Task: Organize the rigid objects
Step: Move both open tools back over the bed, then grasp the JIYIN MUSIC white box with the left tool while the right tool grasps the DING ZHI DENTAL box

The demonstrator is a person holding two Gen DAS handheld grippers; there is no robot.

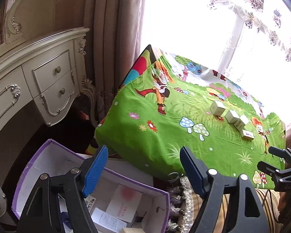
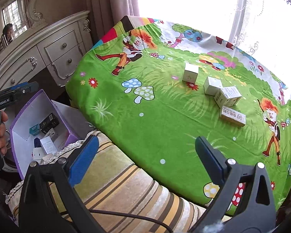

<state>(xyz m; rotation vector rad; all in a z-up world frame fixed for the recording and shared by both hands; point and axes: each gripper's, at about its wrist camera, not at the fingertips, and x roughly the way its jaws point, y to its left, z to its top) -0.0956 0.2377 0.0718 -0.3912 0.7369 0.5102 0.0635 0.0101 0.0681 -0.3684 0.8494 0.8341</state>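
Several small white cartons lie in a row on the green cartoon cloth (image 2: 145, 101): a cube (image 2: 190, 72), a second cube (image 2: 212, 85), a printed box (image 2: 228, 96) and a flat box (image 2: 232, 117). They also show in the left wrist view (image 1: 217, 107). A purple box (image 1: 54, 161) with white inside stands on the floor left of the table and holds several small cartons (image 1: 124, 202); it also shows in the right wrist view (image 2: 38, 116). My left gripper (image 1: 143, 169) is open and empty above the purple box. My right gripper (image 2: 145, 157) is open and empty over the table's near edge.
A cream dresser (image 1: 38, 77) with drawers stands at the left beside beige curtains (image 1: 110, 29). A striped yellow cushion (image 2: 126, 184) lies under my right gripper. A bright window is behind the table. A black cable (image 2: 126, 215) runs across the cushion.
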